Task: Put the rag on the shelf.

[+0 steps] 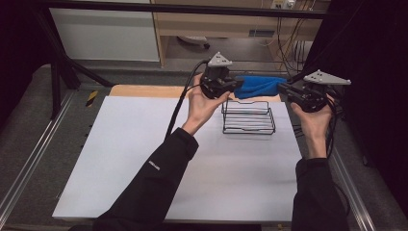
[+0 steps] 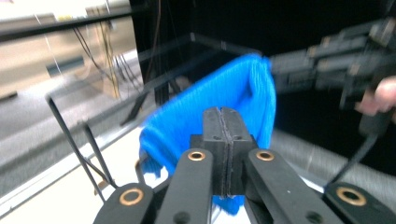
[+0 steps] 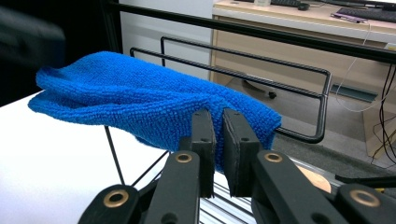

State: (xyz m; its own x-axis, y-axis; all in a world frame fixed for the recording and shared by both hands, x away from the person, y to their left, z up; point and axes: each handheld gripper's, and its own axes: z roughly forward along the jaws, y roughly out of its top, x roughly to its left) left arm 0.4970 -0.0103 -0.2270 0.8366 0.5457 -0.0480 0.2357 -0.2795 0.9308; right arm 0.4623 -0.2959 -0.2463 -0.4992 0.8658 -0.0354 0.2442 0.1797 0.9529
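A blue cloth [image 1: 260,85] hangs stretched between my two grippers, just above a black wire rack [image 1: 248,118] at the back of the white board. My left gripper [image 1: 235,85] is shut on the cloth's left end. In the left gripper view the jaws [image 2: 223,114] press together with the blue cloth [image 2: 205,109] running away from them toward the blurred right gripper [image 2: 336,60]. My right gripper [image 1: 285,89] is shut on the other end. In the right gripper view its jaws [image 3: 218,116] pinch the cloth's edge [image 3: 130,93], and the rack's top wires [image 3: 280,81] pass behind.
The white board [image 1: 144,159] covers most of the table, with a wooden strip [image 1: 144,90] along its far edge. Metal rails [image 1: 29,163] run down both sides. A desk [image 1: 216,24] and hanging cables [image 1: 288,43] stand beyond the table.
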